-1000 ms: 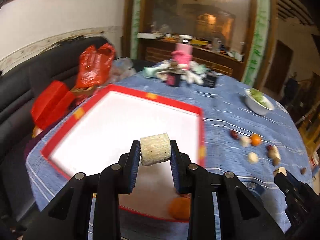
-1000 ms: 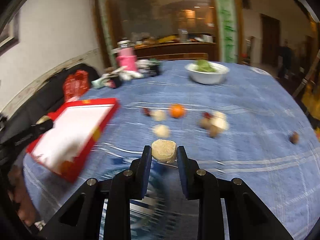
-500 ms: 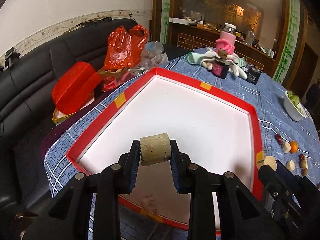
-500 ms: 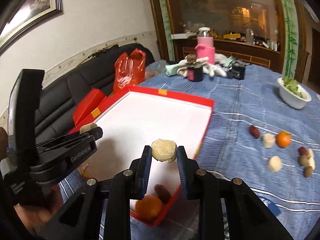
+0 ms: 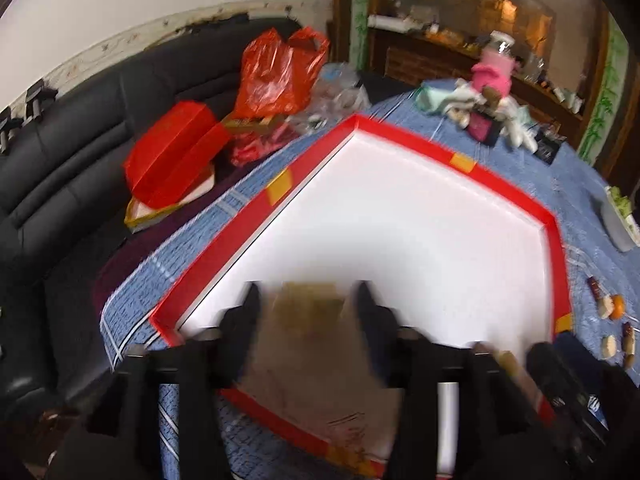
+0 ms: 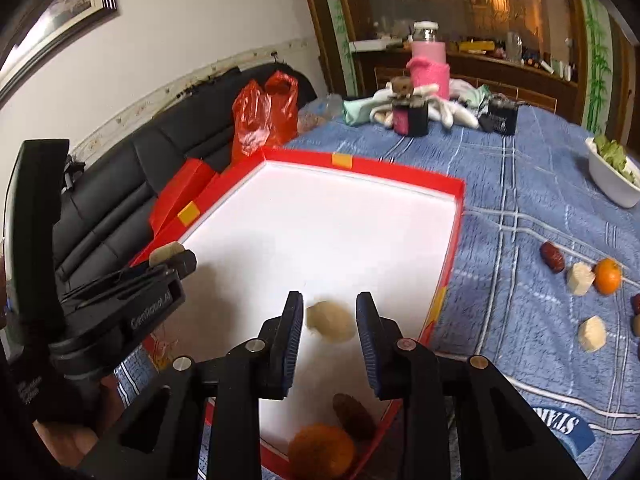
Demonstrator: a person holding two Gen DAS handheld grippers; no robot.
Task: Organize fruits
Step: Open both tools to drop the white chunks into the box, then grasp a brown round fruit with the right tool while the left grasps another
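Our right gripper (image 6: 328, 336) sits low in the frame with its jaws opening, and the pale peeled chunk (image 6: 331, 321) between them is clear of both pads, blurred above the white floor of the red-rimmed tray (image 6: 404, 172). Our left gripper (image 5: 306, 312), at bottom centre of its own view, is also opening its jaws; the ridged beige piece (image 5: 310, 308) there is a smear, and we see gaps on both sides, so we read it as let go. Below the right gripper lie a tangerine (image 6: 322, 450) and a brown date (image 6: 354, 416) by the tray's near corner. More fruit (image 6: 580, 278) waits on the blue tablecloth (image 6: 540, 184) at right. We judge that either rounded piece may roll or bounce over the low rim.
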